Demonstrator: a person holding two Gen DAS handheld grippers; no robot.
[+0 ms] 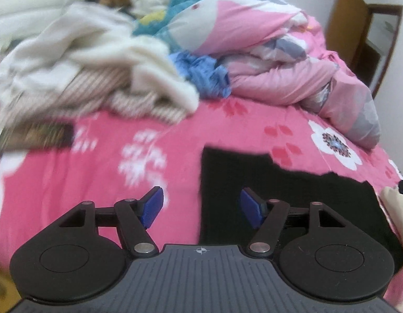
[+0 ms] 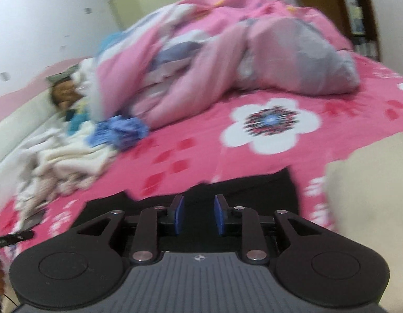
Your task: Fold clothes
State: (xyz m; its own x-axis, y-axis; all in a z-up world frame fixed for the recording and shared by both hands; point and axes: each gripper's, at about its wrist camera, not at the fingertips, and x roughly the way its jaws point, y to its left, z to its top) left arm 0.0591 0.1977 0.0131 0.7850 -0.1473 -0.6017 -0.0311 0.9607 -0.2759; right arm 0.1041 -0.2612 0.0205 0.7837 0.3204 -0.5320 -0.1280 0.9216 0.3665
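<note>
On the bed [image 1: 154, 140], which is covered with a pink sheet with white flowers, a black garment [image 1: 292, 195] lies flat near the front edge, just under both grippers. The left gripper [image 1: 201, 208] is wide, with nothing between its blue pads, and it hovers over the left border of the black cloth. The right gripper [image 2: 199, 215] is narrow, its pads stand a little apart, and I see nothing held between them; the black garment [image 2: 240, 187] is just below and in front of it. The visible edges of the garment look rather straight, so I judge it is already folded at least once, but whether it needs one more fold I cannot tell, because the grippers hide a part of it. Much work seems to be left: behind, a heap of white and striped clothes [image 1: 78, 78] and a crumpled blue cloth [image 1: 201, 73] lie unfolded, beside a big pink quilt [image 1: 266, 60]. A cream-coloured item [image 2: 371, 190] lies at the right, too blurred to name. A person lies at the far end of the bed.
</note>
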